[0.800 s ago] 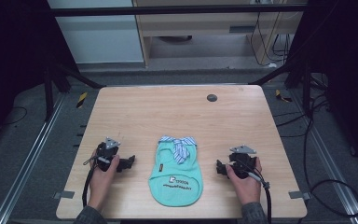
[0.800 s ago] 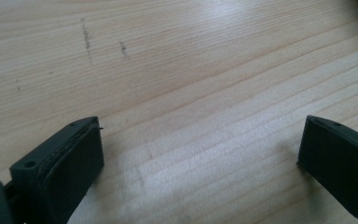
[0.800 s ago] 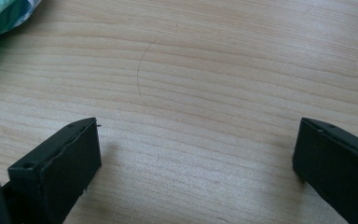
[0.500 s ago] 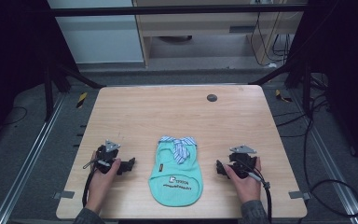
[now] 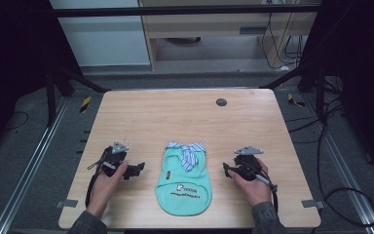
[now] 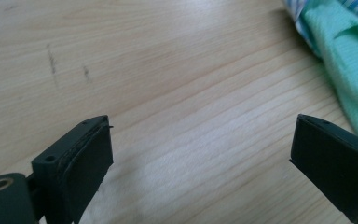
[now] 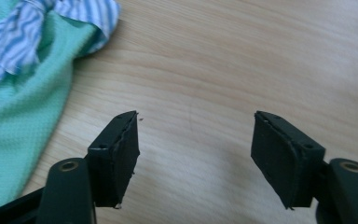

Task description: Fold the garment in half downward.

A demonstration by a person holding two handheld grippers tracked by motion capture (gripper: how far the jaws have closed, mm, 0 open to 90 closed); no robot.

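Wooden table (image 5: 175,117) | left tool (image 6: 200,154) spread wide, empty | right tool (image 7: 195,149) spread wide, empty

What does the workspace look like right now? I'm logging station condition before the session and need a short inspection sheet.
Surface: wooden table, faint dark scuffs in the left gripper view; a small dark round fitting near the far edge.
Job's things: mint-green garment with striped blue-and-white collar, lying flat near the front edge, untouched.
Clutter: nothing seen on the table.
Grippers: left claw open, resting left of the garment; right claw open, resting to its right; both empty.
Cables: one trails from each claw toward the person; more lie on the floor at right.
Surroundings: dark frame, grey floor, cabinets behind.
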